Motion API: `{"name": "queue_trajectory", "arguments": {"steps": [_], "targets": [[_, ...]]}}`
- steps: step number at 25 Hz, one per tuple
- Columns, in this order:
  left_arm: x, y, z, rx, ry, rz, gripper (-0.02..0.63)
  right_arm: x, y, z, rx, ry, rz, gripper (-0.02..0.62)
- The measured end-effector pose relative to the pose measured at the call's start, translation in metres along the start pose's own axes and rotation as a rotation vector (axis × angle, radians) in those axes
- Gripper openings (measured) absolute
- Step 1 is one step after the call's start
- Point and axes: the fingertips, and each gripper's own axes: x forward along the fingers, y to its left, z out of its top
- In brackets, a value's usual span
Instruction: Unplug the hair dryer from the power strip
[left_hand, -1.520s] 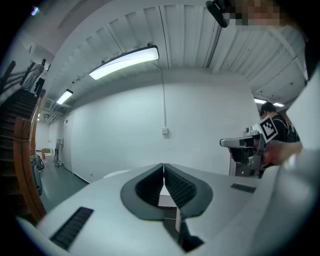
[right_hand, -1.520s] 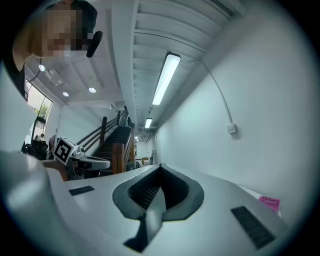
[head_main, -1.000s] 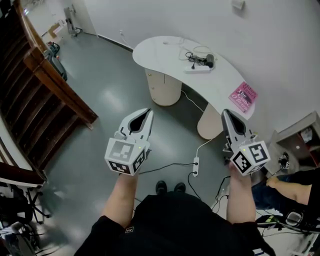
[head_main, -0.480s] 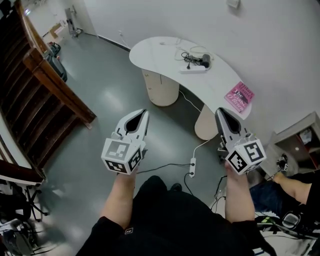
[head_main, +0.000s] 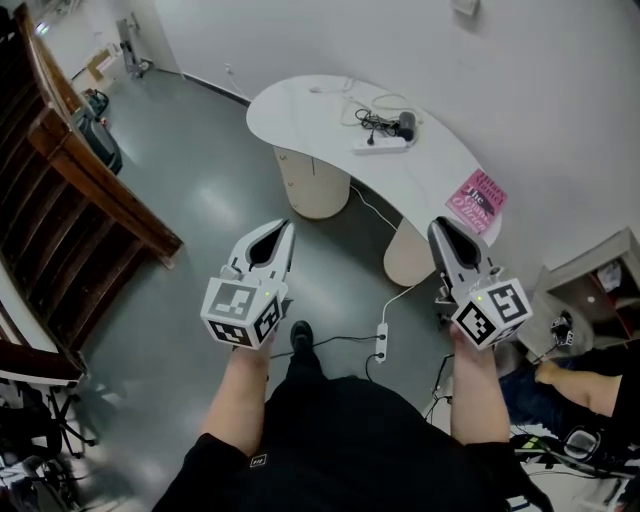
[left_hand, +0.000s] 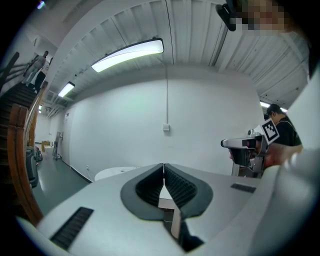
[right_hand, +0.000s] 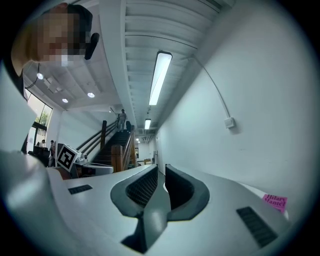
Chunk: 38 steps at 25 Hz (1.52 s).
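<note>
Stairs (head_main: 70, 190) of dark wood filled the left edge of the head view. To their right the left gripper (head_main: 284, 226) hung at mid-frame, its jaws pressed together on nothing. Below it one shoe (head_main: 300, 334) had swung out ahead of the body, where two had stood side by side a second before — a step forward. A second strip (head_main: 381, 342) lay on the floor just right of that shoe. In the upper middle the white table (head_main: 300, 100) had drifted slightly leftward in frame. On it the hair dryer (head_main: 405, 124) lay just beside the power strip (head_main: 381, 144); whether its plug was seated was too small to tell. Further right the right gripper (head_main: 438, 224) showed a narrow slit between its jaws, with nothing in it. Both grippers were well apart from the table, so I judged the approach barely begun — the unplugging not yet started.
</note>
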Motion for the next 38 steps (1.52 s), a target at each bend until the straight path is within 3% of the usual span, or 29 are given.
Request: {"name": "queue_trajectory", "arguments": {"steps": [7, 14, 19, 27, 38], "targets": [[0.052, 0.065, 0.009, 0.011, -0.009, -0.038, 0.015, 0.079, -0.019, 0.004, 0.003, -0.004, -0.032, 0.038], [0.093, 0.151, 0.019, 0.014, -0.005, -0.076, 0.017, 0.174, -0.015, 0.006, 0.006, 0.001, -0.054, 0.038], [0.113, 0.189, 0.020, 0.021, 0.001, -0.118, 0.015, 0.217, -0.010, 0.005, 0.008, 0.000, -0.079, 0.038], [0.156, 0.200, 0.007, -0.004, 0.028, -0.186, 0.015, 0.239, -0.038, -0.007, 0.031, 0.023, -0.135, 0.038], [0.254, 0.203, -0.005, 0.020, 0.077, -0.188, 0.015, 0.282, -0.129, -0.026, 0.080, 0.010, -0.134, 0.038]]}}
